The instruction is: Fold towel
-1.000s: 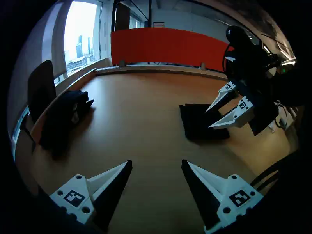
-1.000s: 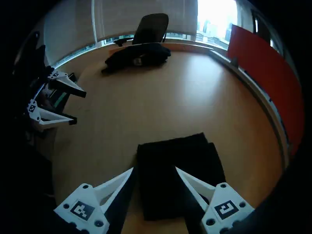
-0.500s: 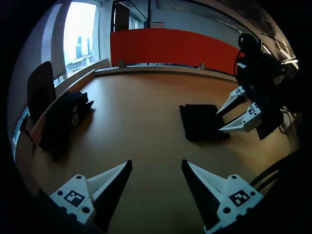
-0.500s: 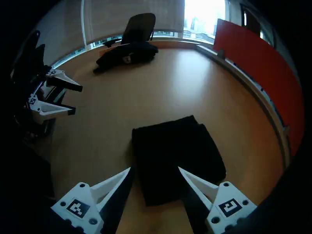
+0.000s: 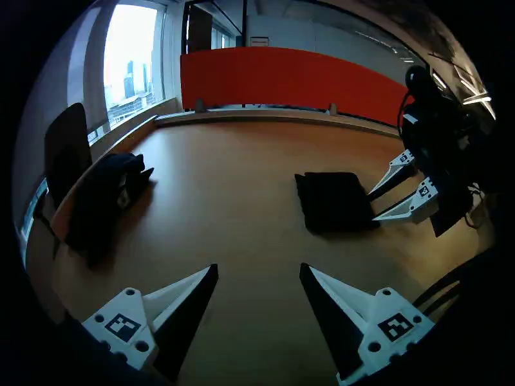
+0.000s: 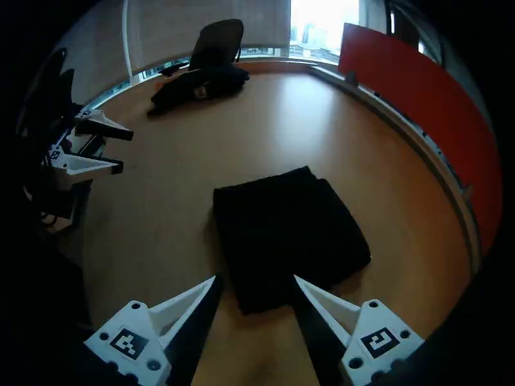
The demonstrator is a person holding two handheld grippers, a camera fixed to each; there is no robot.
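A dark towel (image 6: 290, 241) lies folded flat on the wooden table, also seen at the right of the left gripper view as the towel (image 5: 335, 201). My right gripper (image 6: 256, 291) hangs open just short of the towel's near edge, touching nothing; from the other camera the right gripper (image 5: 381, 206) is at the towel's right side. My left gripper (image 5: 257, 276) is open above bare table, well apart from the towel; the left gripper (image 6: 122, 151) appears at the far left of the right gripper view.
A dark bundle of cloth or a bag (image 5: 106, 186) lies at the table's left side beside an office chair (image 5: 64, 148). A red partition (image 5: 290, 77) runs along the far table edge. Bare wood (image 5: 225, 186) lies between the bundle and the towel.
My right gripper has drawn back off the towel, so its fingers now sit at the near edge instead of over the cloth. The left gripper has stayed put.
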